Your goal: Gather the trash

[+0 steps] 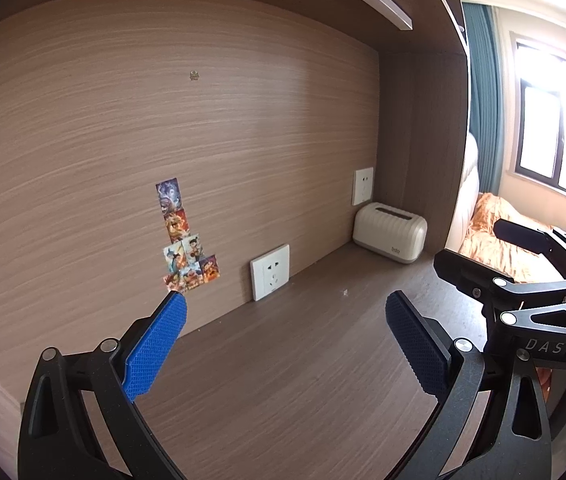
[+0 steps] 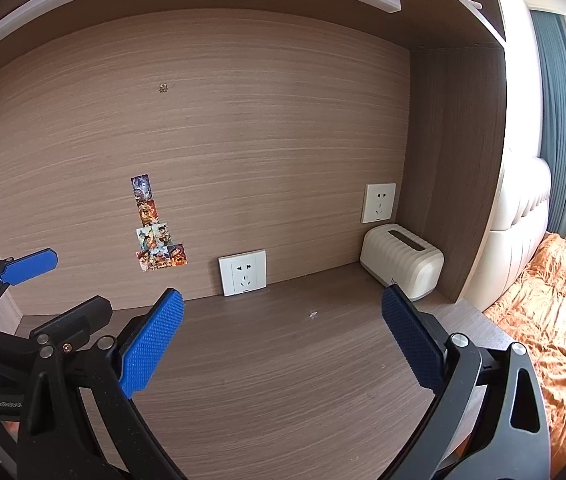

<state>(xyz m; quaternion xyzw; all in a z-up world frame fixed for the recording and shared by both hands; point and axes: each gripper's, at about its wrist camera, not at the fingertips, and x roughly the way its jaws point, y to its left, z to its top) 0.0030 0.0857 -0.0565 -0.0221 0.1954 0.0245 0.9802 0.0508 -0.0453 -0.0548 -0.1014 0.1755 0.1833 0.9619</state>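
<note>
From the left wrist view, your left gripper (image 1: 283, 344) hung spread wide with nothing between its blue pads, above the wooden desk (image 1: 283, 400); a tiny white scrap (image 1: 346, 291) lay on the desk ahead, between the wall socket (image 1: 270, 271) and the cream tissue box (image 1: 390, 238). From the right wrist view, your right gripper (image 2: 283, 344) was likewise released and empty, the scrap (image 2: 313, 314) just beyond its fingertips.

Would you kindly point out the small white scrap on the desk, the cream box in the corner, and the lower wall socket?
white scrap (image 2: 313, 314), right wrist view, its middle.
cream box (image 2: 401, 266), right wrist view, its ribbed front side.
lower wall socket (image 2: 243, 273), right wrist view, centre of its faceplate.
</note>
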